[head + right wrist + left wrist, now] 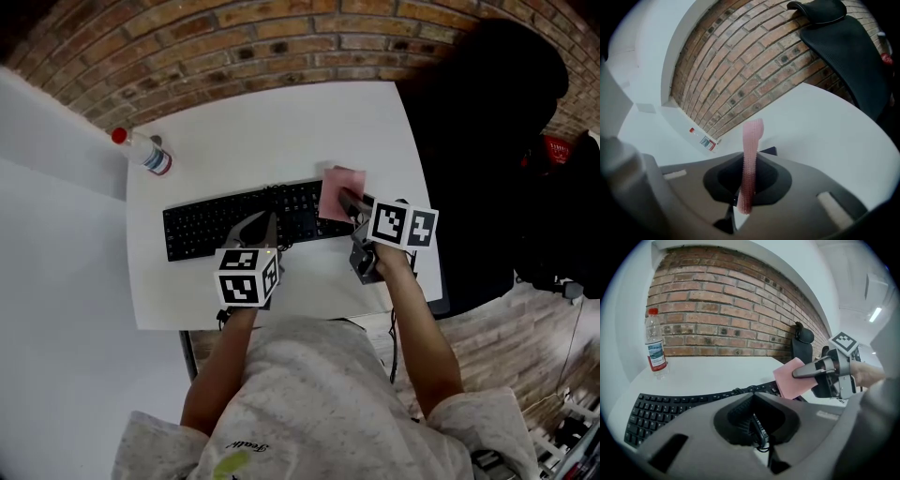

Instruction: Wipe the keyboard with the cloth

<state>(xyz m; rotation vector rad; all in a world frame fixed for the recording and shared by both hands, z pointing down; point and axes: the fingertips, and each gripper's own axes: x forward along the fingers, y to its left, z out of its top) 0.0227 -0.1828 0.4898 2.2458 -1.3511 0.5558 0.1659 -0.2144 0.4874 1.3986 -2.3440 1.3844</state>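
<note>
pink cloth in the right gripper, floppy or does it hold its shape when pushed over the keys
Probably fairly stiff: the pink cloth sticks out flat from the right gripper, with no droop. Edge-on in the right gripper view it looks thin with a slightly curled tip, so it is likely light and would flex under firm pressure.

Pink cloth (342, 192) with a fine waffle pattern. Black keyboard (234, 220). White worktop (272, 131). Red-brown brick wall (234, 37). Clear bottle (142, 150) with a red cap and a red, white and blue label. Left tongs (267, 228) and right tongs (349, 200) are grey, with black-and-white square-marker cubes.
</note>
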